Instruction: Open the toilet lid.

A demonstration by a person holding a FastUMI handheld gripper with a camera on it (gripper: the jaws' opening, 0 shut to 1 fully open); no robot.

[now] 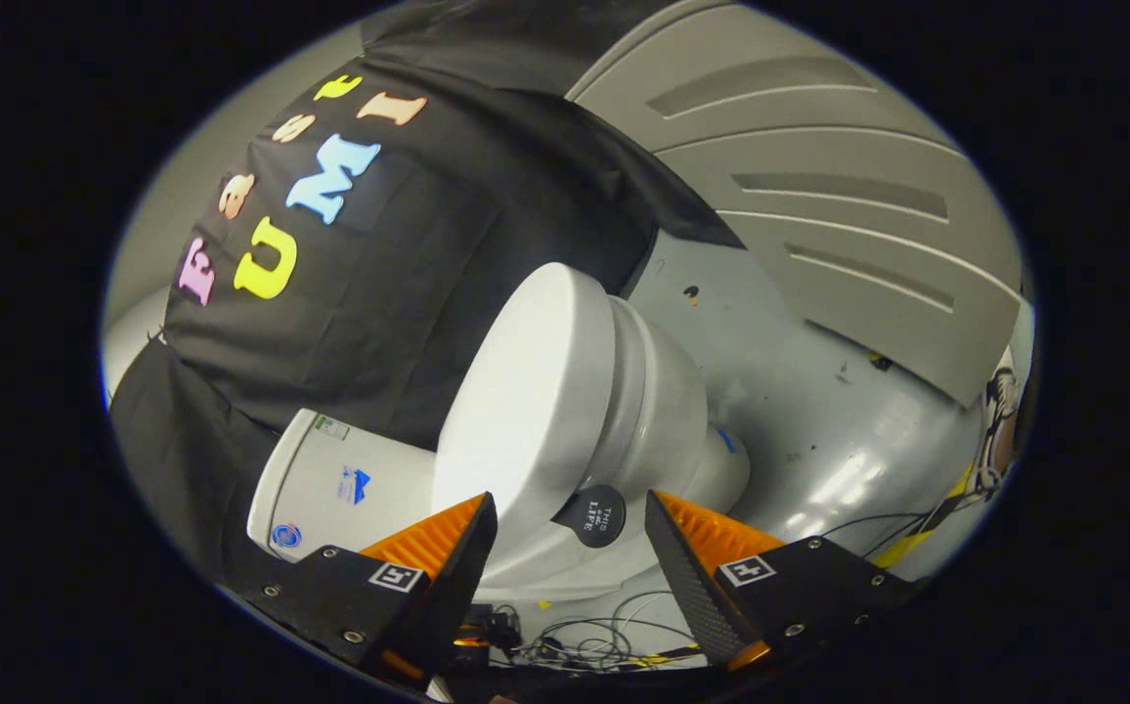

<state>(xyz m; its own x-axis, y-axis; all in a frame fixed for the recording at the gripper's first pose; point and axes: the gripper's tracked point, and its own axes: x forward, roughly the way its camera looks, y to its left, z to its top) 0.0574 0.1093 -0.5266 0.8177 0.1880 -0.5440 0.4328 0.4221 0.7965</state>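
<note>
Toilet lid (526, 391) lifted partway off seat (653, 391); gripper (570, 523) fingers spread, straddling its front edge; full opening remains.

1. The gripper (570, 533) has its fingers spread apart, with nothing between the pads.
2. The toilet lid (536, 391) lies at 12 o'clock, just ahead of the fingers.
3. The toilet bowl (668, 430) sits against the lid, at 1 o'clock.
4. A round tab (592, 515) hangs at the lid's near edge, between the fingertips.
5. The cistern (340, 484) lies at 10 o'clock, beside the lid.
6. Cables (594, 640) lie on the floor (819, 430) at 6 o'clock.
7. A slatted panel (819, 196) stands at 2 o'clock, beyond the bowl.
</note>
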